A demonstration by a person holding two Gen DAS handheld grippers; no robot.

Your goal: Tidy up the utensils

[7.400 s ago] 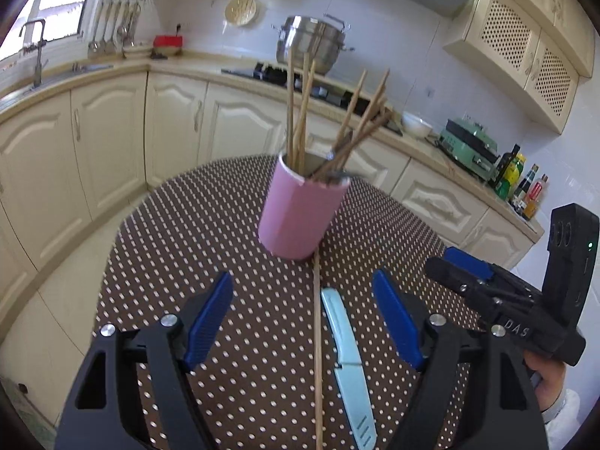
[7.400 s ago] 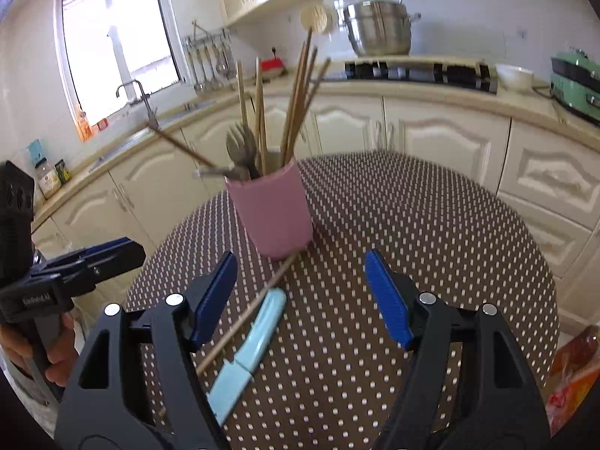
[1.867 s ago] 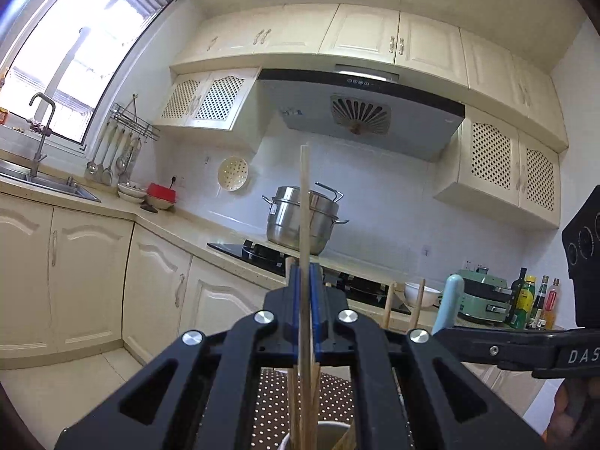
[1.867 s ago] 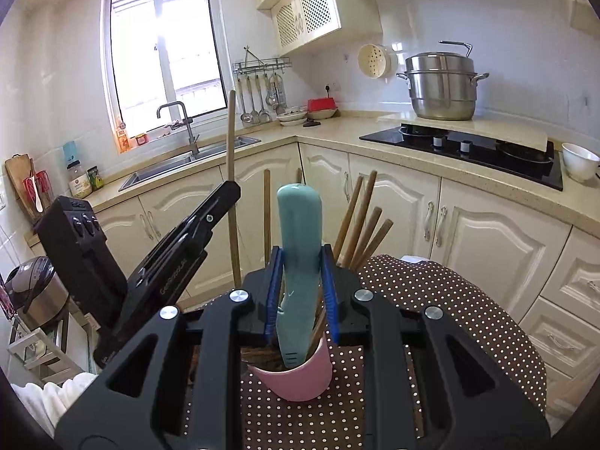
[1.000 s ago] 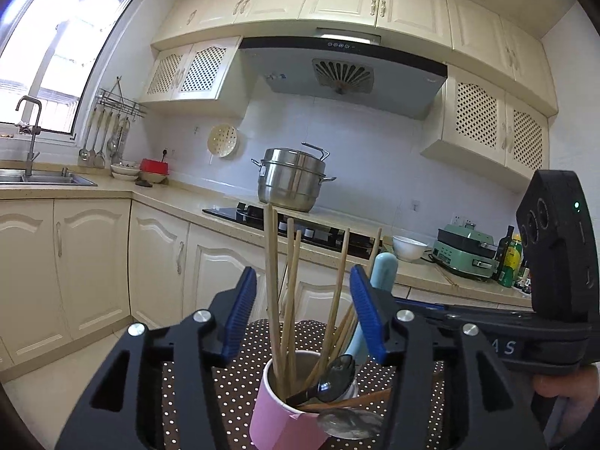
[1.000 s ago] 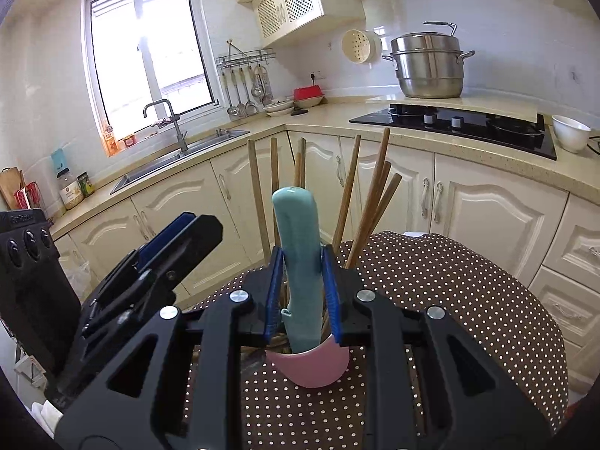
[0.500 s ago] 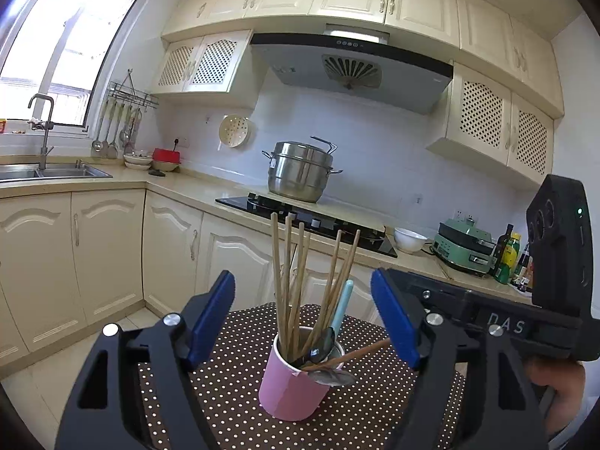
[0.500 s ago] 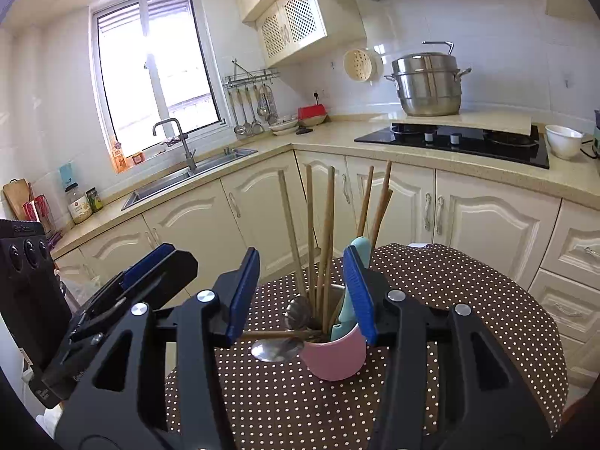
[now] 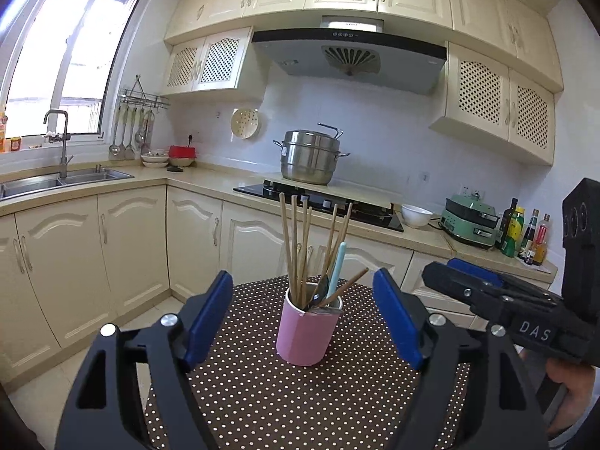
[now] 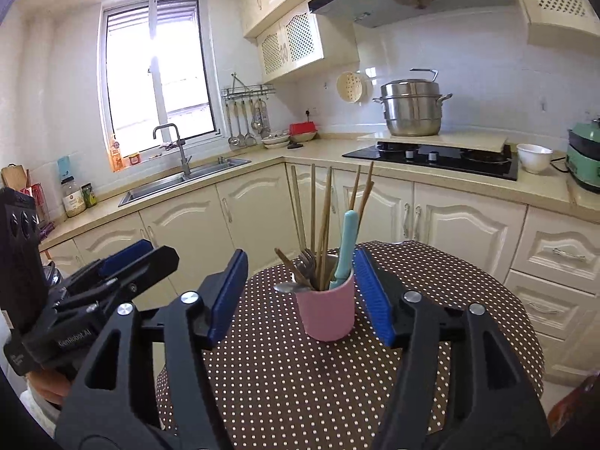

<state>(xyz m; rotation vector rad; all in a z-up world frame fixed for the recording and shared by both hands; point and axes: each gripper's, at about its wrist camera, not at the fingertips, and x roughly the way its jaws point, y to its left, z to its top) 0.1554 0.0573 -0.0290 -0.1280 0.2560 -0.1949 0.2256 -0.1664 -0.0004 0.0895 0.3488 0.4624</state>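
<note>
A pink cup (image 9: 305, 332) stands upright on the round brown polka-dot table (image 9: 262, 405). It also shows in the right wrist view (image 10: 326, 311). It holds several wooden chopsticks (image 9: 296, 247), a light blue handled utensil (image 10: 347, 247), a fork (image 10: 305, 258) and a spoon (image 10: 287, 288). My left gripper (image 9: 303, 318) is open and empty, a short way back from the cup. My right gripper (image 10: 300, 292) is open and empty, its fingers either side of the cup in view but nearer the camera. Each gripper shows in the other's view.
Cream kitchen cabinets and a counter run behind the table, with a sink (image 10: 183, 183), a hob (image 10: 431, 157) with a steel pot (image 10: 410, 107), a white bowl (image 10: 534, 157) and bottles (image 9: 525, 232). The table edge (image 10: 525, 311) curves close on the right.
Both grippers have let go and opened: the chopstick and the blue handled utensil now stand in the cup. Both grippers have drawn back from the cup.
</note>
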